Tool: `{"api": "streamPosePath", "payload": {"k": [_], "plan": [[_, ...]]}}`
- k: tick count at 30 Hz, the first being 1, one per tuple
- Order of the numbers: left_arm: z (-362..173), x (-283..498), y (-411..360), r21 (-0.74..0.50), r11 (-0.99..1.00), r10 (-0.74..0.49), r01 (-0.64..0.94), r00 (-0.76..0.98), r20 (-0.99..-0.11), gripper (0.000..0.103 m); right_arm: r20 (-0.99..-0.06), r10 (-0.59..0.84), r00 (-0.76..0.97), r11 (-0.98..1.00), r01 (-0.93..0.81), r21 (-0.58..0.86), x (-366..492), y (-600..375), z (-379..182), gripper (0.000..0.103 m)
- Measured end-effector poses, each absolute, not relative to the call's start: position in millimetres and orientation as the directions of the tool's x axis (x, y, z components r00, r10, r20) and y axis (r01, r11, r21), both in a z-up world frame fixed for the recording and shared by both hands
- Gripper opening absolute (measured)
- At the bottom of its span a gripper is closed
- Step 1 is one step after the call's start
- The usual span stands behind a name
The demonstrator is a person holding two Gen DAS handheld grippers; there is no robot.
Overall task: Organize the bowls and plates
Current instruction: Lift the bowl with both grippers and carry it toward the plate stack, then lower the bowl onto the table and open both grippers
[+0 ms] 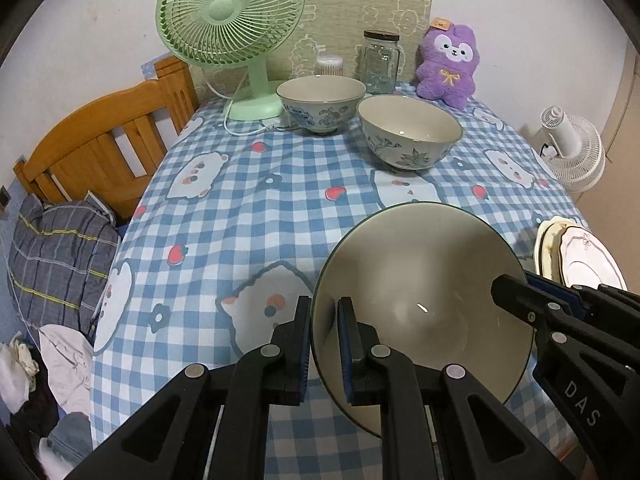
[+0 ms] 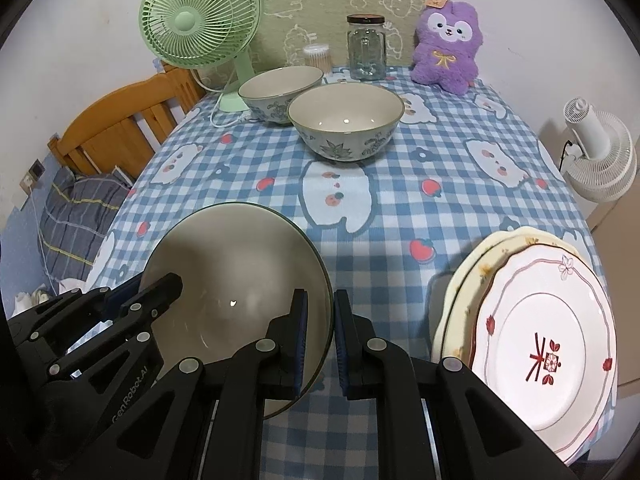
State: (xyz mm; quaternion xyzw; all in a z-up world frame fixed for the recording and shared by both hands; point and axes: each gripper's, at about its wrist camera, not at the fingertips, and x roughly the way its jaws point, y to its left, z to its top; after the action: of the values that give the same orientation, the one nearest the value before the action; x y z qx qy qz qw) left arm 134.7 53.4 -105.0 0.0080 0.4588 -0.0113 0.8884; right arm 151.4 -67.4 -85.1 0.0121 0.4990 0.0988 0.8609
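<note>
Nearest, a large cream bowl is held tilted over the table: the left gripper has its jaws clamped on the bowl's left rim, and the right gripper has its jaws clamped on the right rim. Two stacked plates lie near right. Farther off stand two patterned bowls, just beside each other, before a green fan.

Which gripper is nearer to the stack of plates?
Right. The right gripper, clamped on the near bowl, is beside the stack of plates; the left gripper grips the bowl's far rim.
</note>
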Motion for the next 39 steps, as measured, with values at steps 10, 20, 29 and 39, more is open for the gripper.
{"api": "streamPosePath", "payload": {"k": [10, 20, 29, 39], "plan": [[-107.8, 135.3, 55.4, 0.002, 1.000, -0.010, 0.019, 0.583, -0.813, 0.009, -0.850, 0.188, 0.492, 0.980, -0.154, 0.128, 151.5, -68.3, -87.2, 0.016], [-107.1, 136.8, 52.6, 0.005, 0.999, -0.021, 0.041, 0.601, -0.799, 0.040, -0.846, 0.168, 0.506, 0.982, -0.157, 0.101, 158.4, -61.5, -89.1, 0.016], [-101.3, 135.6, 54.9, -0.014, 0.999, -0.032, 0.033, 0.606, -0.795, 0.066, -0.851, 0.148, 0.503, 0.984, -0.161, 0.076, 156.9, -69.6, -92.7, 0.045], [-91.6, 128.5, 59.4, -0.022, 1.000, -0.011, -0.011, 0.611, -0.792, 0.088, -0.819, 0.098, 0.565, 0.990, -0.137, 0.023, 144.4, -87.2, -73.9, 0.066]]}}
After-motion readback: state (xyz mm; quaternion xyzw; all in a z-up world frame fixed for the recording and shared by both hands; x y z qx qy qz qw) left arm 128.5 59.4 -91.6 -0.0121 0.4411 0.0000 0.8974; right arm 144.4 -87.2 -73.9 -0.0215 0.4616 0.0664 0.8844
